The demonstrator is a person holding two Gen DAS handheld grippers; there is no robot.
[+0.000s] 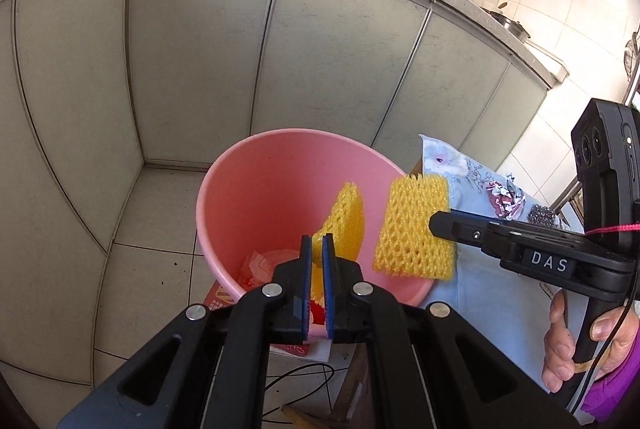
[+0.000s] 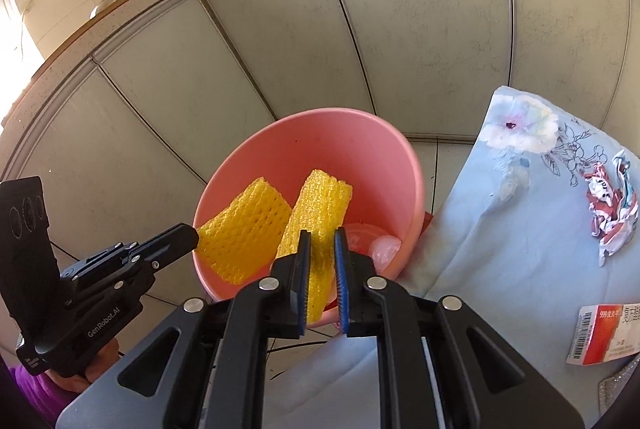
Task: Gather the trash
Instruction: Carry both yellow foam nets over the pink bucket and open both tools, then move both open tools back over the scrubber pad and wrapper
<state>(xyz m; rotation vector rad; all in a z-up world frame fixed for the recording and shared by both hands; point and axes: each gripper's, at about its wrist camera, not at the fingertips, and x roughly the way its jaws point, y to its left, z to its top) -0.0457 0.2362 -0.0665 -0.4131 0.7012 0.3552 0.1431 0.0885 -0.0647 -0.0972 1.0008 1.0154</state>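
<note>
A pink bucket point(image 1: 256, 189) stands on the tiled floor by the table; it also shows in the right wrist view point(image 2: 360, 149). My left gripper point(image 1: 317, 241) is shut on a yellow foam net point(image 1: 347, 221) and holds it over the bucket's mouth. My right gripper point(image 2: 322, 235) is shut on a second yellow foam net point(image 2: 320, 217), which hangs at the bucket's right rim in the left wrist view point(image 1: 414, 225). Some red and white trash point(image 1: 260, 265) lies at the bucket's bottom.
A table with a light blue flowered cloth point(image 2: 500, 229) stands right of the bucket. On it lie a crumpled wrapper point(image 2: 612, 209) and a red and white box point(image 2: 604, 333). Grey cabinet doors point(image 1: 200, 49) rise behind the bucket. A red packet point(image 1: 218, 299) lies on the floor.
</note>
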